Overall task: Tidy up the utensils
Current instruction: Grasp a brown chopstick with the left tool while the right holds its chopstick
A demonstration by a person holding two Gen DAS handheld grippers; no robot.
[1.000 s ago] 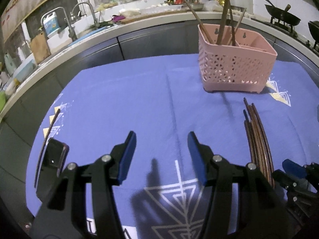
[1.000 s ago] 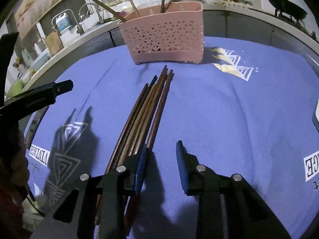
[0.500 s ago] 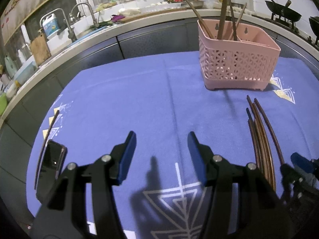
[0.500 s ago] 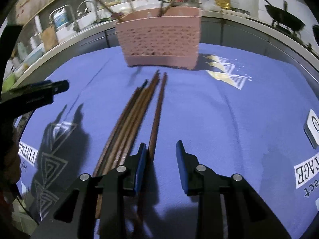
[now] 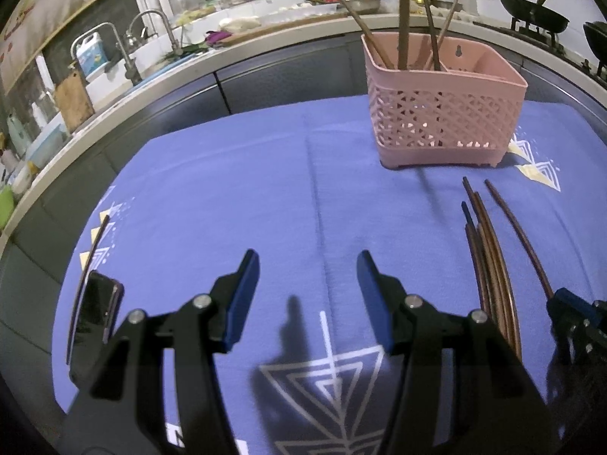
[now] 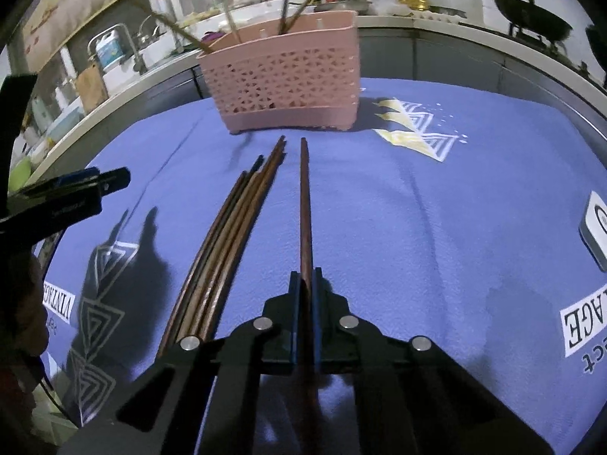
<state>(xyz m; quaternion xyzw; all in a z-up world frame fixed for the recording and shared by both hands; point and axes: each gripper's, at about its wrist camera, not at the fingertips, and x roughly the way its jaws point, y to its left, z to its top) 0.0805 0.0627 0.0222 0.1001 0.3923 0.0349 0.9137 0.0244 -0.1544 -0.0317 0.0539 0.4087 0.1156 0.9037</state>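
Observation:
A pink lattice basket stands at the far side of the blue cloth and holds several brown chopsticks; it also shows in the right wrist view. A bundle of brown chopsticks lies on the cloth in front of it, also in the left wrist view. My right gripper is shut on a single chopstick that points toward the basket, apart from the bundle. My left gripper is open and empty, left of the bundle. The right gripper's tip shows at the left wrist view's right edge.
A black phone and a lone chopstick lie at the cloth's left edge. A white device sits at the right edge. A counter with sink, bottles and woks runs behind the table.
My right gripper has closed on one chopstick and drawn it to the right, away from the bundle. The left gripper has stayed open and almost still.

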